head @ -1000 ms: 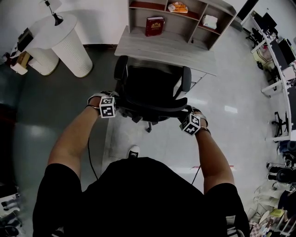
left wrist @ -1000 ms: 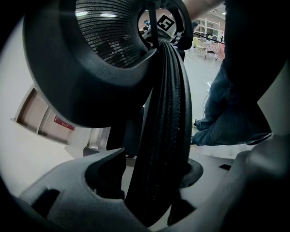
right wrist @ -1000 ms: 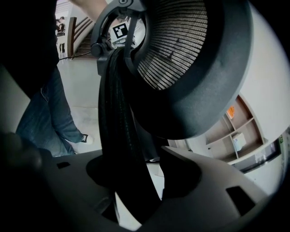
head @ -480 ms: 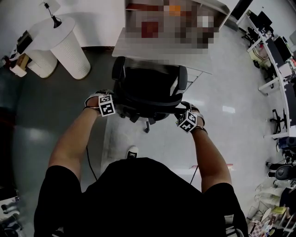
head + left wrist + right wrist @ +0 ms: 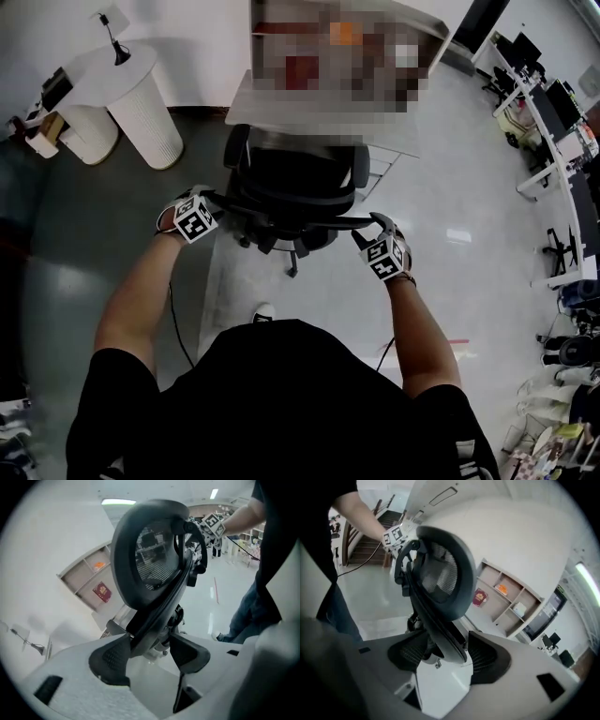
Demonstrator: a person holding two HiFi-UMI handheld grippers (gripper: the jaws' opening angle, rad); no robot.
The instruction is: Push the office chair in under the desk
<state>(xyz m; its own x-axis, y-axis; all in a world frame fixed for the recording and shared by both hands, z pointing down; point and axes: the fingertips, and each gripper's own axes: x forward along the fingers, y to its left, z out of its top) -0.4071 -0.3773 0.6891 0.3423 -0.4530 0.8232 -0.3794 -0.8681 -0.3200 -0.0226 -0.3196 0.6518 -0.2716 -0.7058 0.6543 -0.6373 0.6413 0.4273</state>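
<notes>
Directly below the camera, a black mesh-backed office chair [image 5: 291, 183] stands on pale floor [image 5: 450, 281], its back toward the person and its seat front at the near edge of the surface [image 5: 384, 136]. Both armrests lie against that edge; whether they fit beneath it cannot be seen.

The left tongs [image 5: 214, 204] sit at the left end of the backrest's top. They are closing, with the backrest frame between the pads, touching one and clear of the other. The right tongs [image 5: 373, 230] sit at the right end, parted around the rim and not pinching it.

A shelf unit [image 5: 506, 597] holding a red book [image 5: 479, 597] stands on the surface's far edge. A white ribbed stand [image 5: 145, 94] is left of the chair, well apart. A shoe [image 5: 265, 312] and a cable [image 5: 173, 309] are behind the chair. More desks with monitors [image 5: 553, 103] line the far right.
</notes>
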